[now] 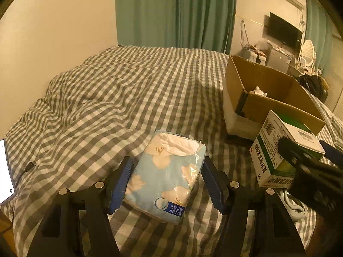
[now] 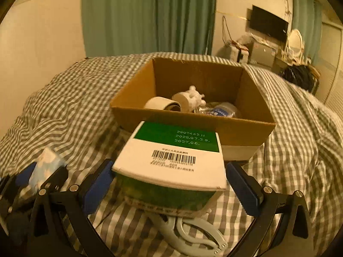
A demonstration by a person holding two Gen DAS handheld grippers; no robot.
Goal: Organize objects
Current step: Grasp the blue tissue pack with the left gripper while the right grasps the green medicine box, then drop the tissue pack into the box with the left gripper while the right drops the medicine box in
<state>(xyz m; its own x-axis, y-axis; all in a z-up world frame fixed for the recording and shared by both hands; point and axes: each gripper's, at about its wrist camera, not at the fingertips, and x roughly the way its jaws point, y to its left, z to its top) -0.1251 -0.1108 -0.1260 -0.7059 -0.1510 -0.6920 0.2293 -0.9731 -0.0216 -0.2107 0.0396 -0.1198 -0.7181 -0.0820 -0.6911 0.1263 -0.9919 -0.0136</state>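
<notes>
A blue floral tissue pack lies between the fingers of my left gripper, and both blue pads touch its sides. My right gripper is shut on a green and white medicine box, held tilted just above the bed. In the left wrist view that medicine box sits low at the right. An open cardboard box stands right behind it, holding a tape roll, a white figurine and a plastic bag.
A grey checked duvet covers the whole bed. A white plastic hanger lies under the medicine box. A lit phone rests at the bed's left edge. Green curtains and a cluttered desk stand beyond the bed.
</notes>
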